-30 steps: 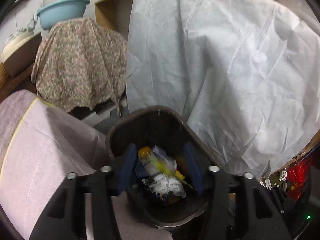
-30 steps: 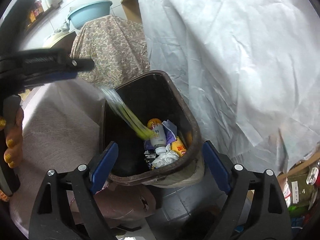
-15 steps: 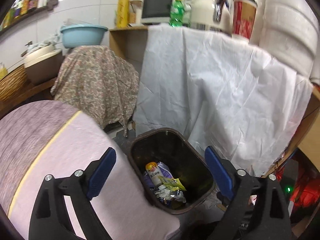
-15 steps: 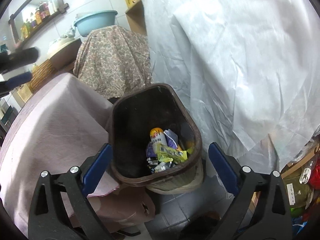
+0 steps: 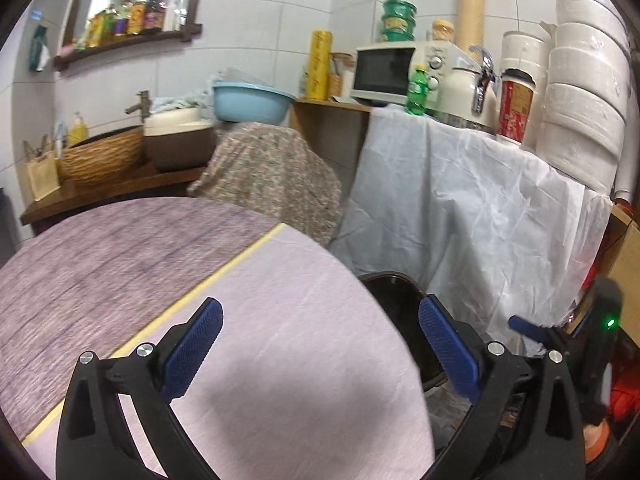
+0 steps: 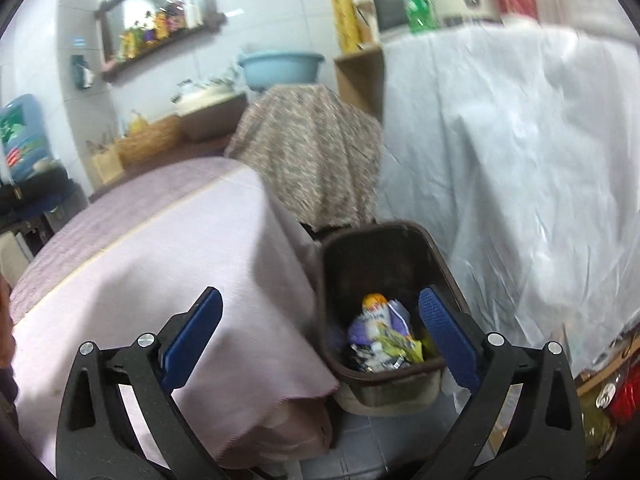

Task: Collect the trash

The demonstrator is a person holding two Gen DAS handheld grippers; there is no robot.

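Note:
A dark brown trash bin (image 6: 360, 264) stands on the floor beside the table's edge. It holds wrappers, a small bottle and crumpled paper (image 6: 380, 336). My right gripper (image 6: 320, 295) hangs open above and in front of the bin, with nothing between its blue pads. My left gripper (image 5: 320, 304) is over the lilac tablecloth (image 5: 280, 360); its jaws are opening and empty. In the left wrist view only the bin's rim (image 5: 394, 284) peeks past the cloth, and its contents are hidden there.
A white sheet (image 6: 500, 152) drapes a counter to the right of the bin. On the counter are a microwave (image 5: 384, 70), a green bottle (image 5: 418, 90) and paper rolls (image 5: 584, 92). A floral cloth (image 6: 312, 152) covers something behind the bin. Cluttered packaging (image 6: 616, 392) lies at the lower right.
A yellow wrapper dropped into the bin. Both grippers rose and drew back from it. The left one swung left over the tablecloth, and its jaws spread wide.

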